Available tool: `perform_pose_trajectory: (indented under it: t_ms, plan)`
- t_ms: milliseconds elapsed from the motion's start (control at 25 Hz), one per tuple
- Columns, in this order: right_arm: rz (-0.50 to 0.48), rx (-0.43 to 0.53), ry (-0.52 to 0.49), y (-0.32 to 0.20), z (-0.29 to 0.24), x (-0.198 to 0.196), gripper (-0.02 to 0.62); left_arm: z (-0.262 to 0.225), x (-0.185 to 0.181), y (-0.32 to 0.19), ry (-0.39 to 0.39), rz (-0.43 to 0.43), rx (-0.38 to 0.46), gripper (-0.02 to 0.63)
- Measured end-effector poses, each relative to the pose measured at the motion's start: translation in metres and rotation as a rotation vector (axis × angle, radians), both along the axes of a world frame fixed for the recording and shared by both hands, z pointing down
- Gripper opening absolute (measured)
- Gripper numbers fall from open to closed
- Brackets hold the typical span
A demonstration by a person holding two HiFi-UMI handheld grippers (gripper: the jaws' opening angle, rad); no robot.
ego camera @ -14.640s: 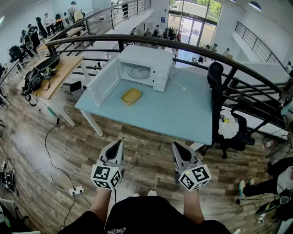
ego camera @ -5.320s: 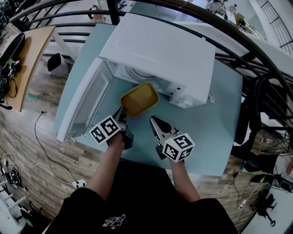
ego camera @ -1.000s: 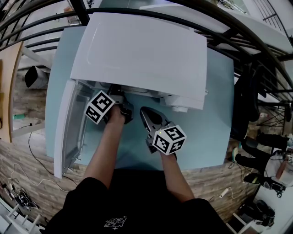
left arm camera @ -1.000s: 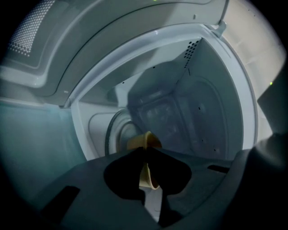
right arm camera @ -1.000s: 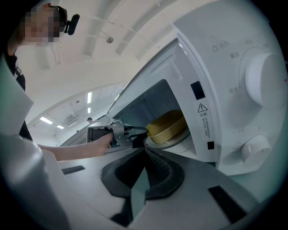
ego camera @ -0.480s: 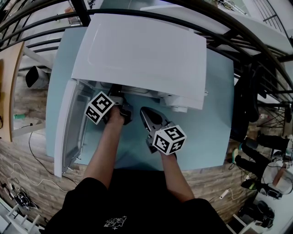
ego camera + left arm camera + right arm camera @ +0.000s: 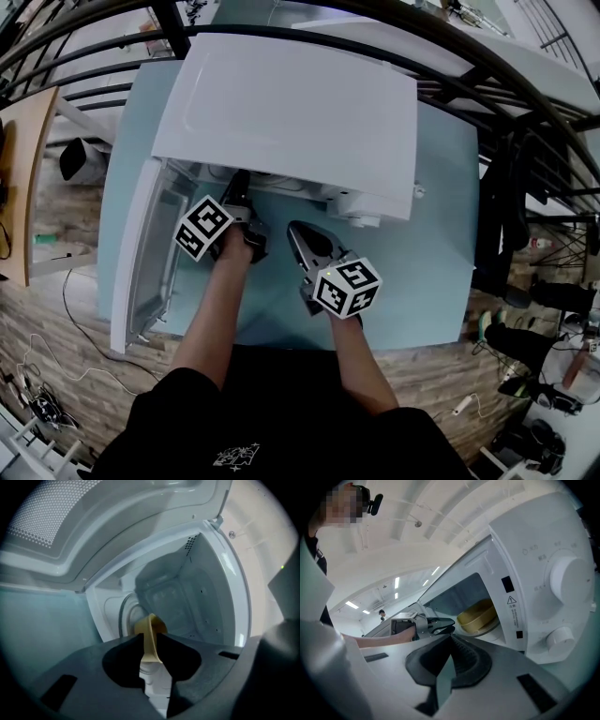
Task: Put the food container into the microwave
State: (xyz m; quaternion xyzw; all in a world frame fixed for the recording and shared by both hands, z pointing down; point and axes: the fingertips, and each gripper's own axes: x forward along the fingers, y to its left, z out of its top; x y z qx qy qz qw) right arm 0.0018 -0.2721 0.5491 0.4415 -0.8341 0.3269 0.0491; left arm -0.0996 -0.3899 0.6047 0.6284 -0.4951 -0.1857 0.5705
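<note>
The shallow, rounded yellow food container [image 7: 477,616] is set on the glass turntable [image 7: 493,628] inside the glossy white microwave [image 7: 291,103], whose windowed door [image 7: 141,253] is swung wide to the left. The left gripper [image 7: 151,637] is held at the cavity mouth, clear of the container, its dark jaws parted by a narrow slit. The right gripper [image 7: 449,637] is poised over the pale teal counter [image 7: 441,234], its ribbed jaws closed tip to tip on nothing. Two round knobs [image 7: 567,578] are seen beside the cavity.
</note>
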Motion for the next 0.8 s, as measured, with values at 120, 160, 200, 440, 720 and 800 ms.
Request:
perform_pose_trajectory:
  t_ms: [120,160,200,440,720,800]
  plan:
    - [-0.009,0.016,-0.001,0.004,-0.006,0.000,0.006,-0.004,-0.004,0.010,-0.013,-0.002,0.000,0.069]
    - [-0.011,0.020,-0.002,0.006,-0.008,0.001,0.006,-0.005,-0.004,0.013,-0.015,-0.002,-0.001,0.069]
    - [-0.012,0.024,-0.003,0.008,-0.011,0.001,0.006,-0.006,-0.005,0.017,-0.019,-0.001,-0.003,0.069]
    - [-0.024,0.056,-0.016,0.017,-0.025,0.008,0.006,-0.012,-0.001,0.042,-0.046,0.019,-0.005,0.058]
    - [-0.051,0.107,-0.037,0.034,-0.043,0.012,0.006,-0.025,-0.002,0.072,-0.073,0.042,0.018,0.026]
    - [-0.058,0.115,-0.045,0.039,-0.047,0.015,0.006,-0.031,0.002,0.083,-0.091,0.059,0.033,0.015]
